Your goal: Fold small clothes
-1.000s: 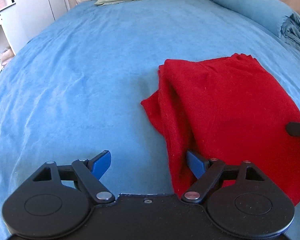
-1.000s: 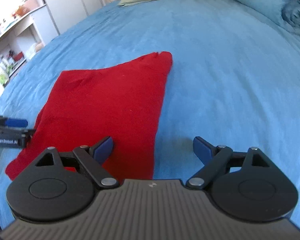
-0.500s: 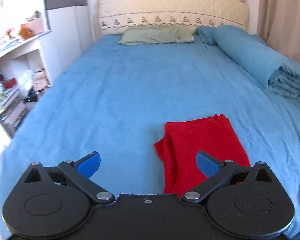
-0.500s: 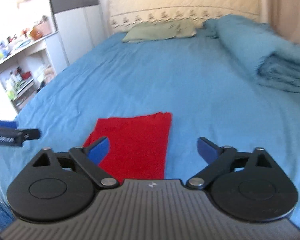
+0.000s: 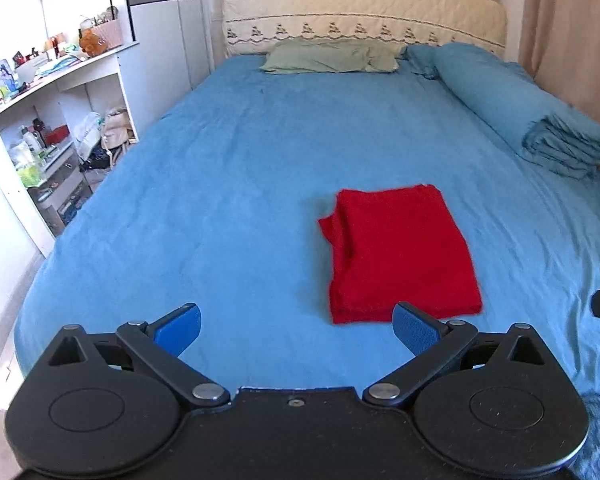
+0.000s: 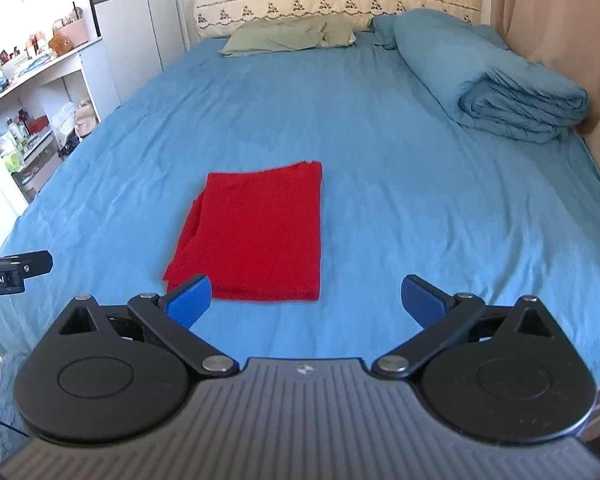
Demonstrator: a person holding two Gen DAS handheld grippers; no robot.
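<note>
A red garment (image 5: 400, 252) lies folded into a rectangle on the blue bed sheet (image 5: 240, 184); its left edge bulges with loose layers. It also shows in the right wrist view (image 6: 260, 232). My left gripper (image 5: 298, 328) is open and empty, held back above the near edge of the bed, apart from the garment. My right gripper (image 6: 306, 300) is open and empty, likewise held back from the garment. The tip of the left gripper shows at the left edge of the right wrist view (image 6: 16, 270).
A rolled blue duvet (image 5: 540, 120) lies along the bed's right side. A green pillow (image 5: 332, 56) lies at the headboard (image 5: 364, 12). White shelves with clutter (image 5: 40, 128) stand to the left of the bed. A curtain (image 6: 560, 20) hangs at the right.
Both grippers have pulled back and up from the red garment, so it now looks small and far. The garment lies folded where it was. Both grippers stay open.
</note>
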